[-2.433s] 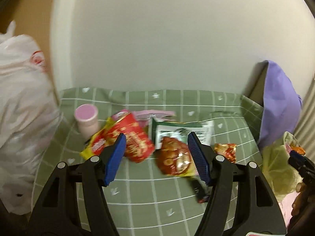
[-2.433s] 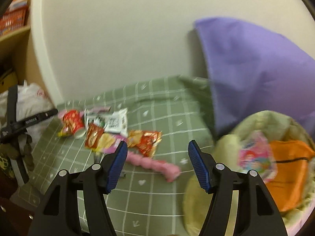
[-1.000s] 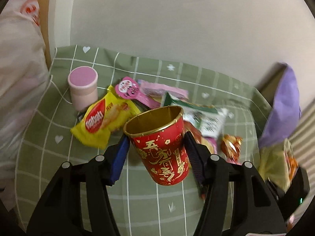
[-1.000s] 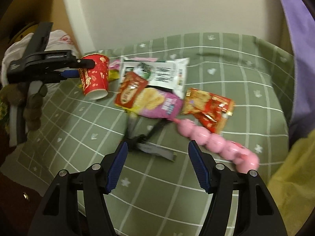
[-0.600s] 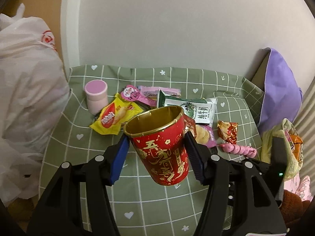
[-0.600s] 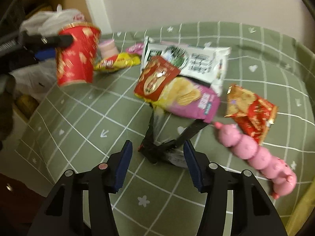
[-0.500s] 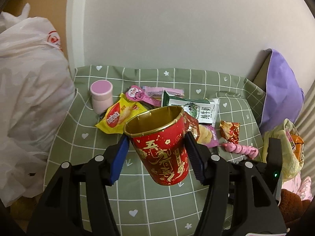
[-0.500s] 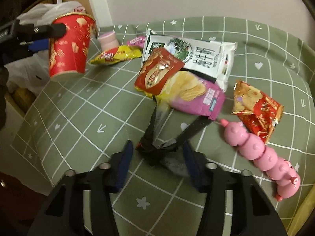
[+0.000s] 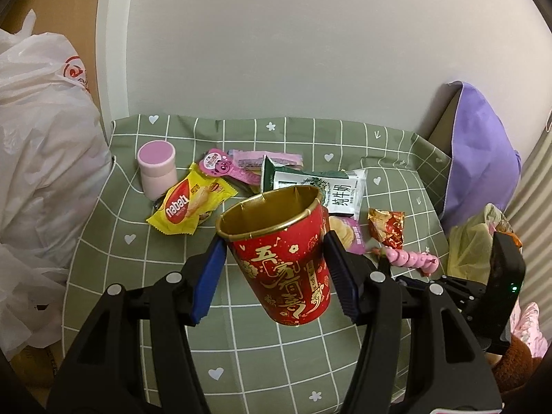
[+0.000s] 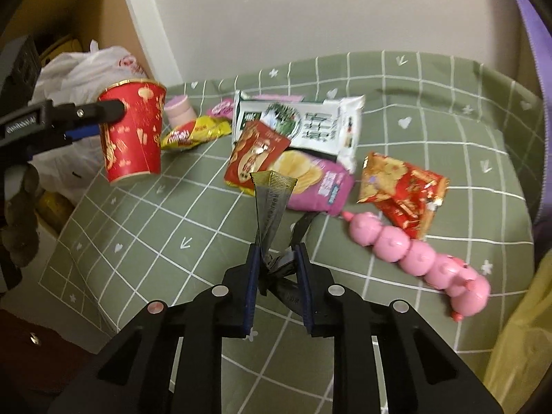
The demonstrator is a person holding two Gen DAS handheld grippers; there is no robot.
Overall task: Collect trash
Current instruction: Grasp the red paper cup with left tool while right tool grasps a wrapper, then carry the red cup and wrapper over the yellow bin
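Slippage is the risk: the right tool [image 10: 275, 272], jaws closing on a crumpled dark wrapper [image 10: 272, 207] above the worktop [image 10: 172, 234], could drop it, while the left tool [image 9: 272, 276] clamps the red cup [image 9: 281, 252].

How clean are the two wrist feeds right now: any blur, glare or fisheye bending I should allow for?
Left wrist view: sharp, evenly lit; the red cup shows slight shine on its gold rim; grid lines on the green cloth bow strongly toward the edges. Right wrist view: softer, with slight motion blur on the pink bead toy and dark wrapper; corners go dark.
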